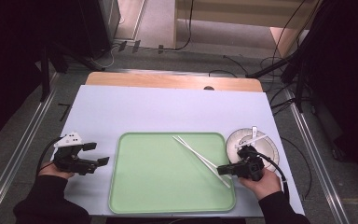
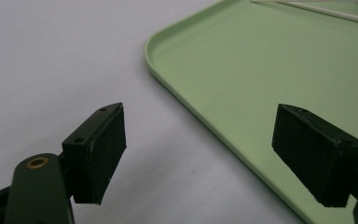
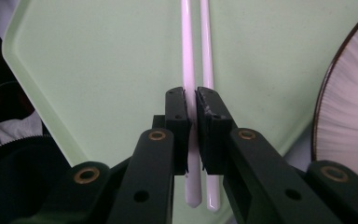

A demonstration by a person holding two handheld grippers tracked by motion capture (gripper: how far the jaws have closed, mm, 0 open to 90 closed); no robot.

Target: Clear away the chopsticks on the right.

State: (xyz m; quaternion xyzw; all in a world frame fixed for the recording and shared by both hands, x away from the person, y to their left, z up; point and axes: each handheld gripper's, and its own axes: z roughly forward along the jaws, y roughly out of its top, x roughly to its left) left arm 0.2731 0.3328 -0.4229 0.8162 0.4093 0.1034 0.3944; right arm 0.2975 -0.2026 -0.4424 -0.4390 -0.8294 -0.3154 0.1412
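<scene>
- The two white chopsticks (image 1: 201, 159) lie side by side on the green tray (image 1: 149, 196), slanting from the middle of the tray toward its near right corner; their near ends are by the right hand-held gripper (image 1: 223, 170).
- In the right gripper view the jaws of that right hand-held gripper are squeezed shut on one chopstick (image 3: 189, 93); the second chopstick (image 3: 207, 70) lies just beside it, past the pads, and I cannot tell if it is pinched too.
- The chopsticks look thin, stiff and light; they look smooth, so I think they can slip or roll; a hold close to the end may let the far tips swing, so a hold nearer the middle seems safer.
- The right hand (image 1: 260, 183) sits low at the tray's right edge, next to a round plate (image 1: 265, 144) with a white spoon (image 1: 251, 139) on it; the right hand-held gripper points left, over the tray.
- The left hand-held gripper (image 1: 95, 154) is wide open and holds nothing; it rests over the counter (image 1: 121, 107) just left of the tray, pointing toward it.
- The left hand (image 1: 51, 170) is low at the near left.
</scene>
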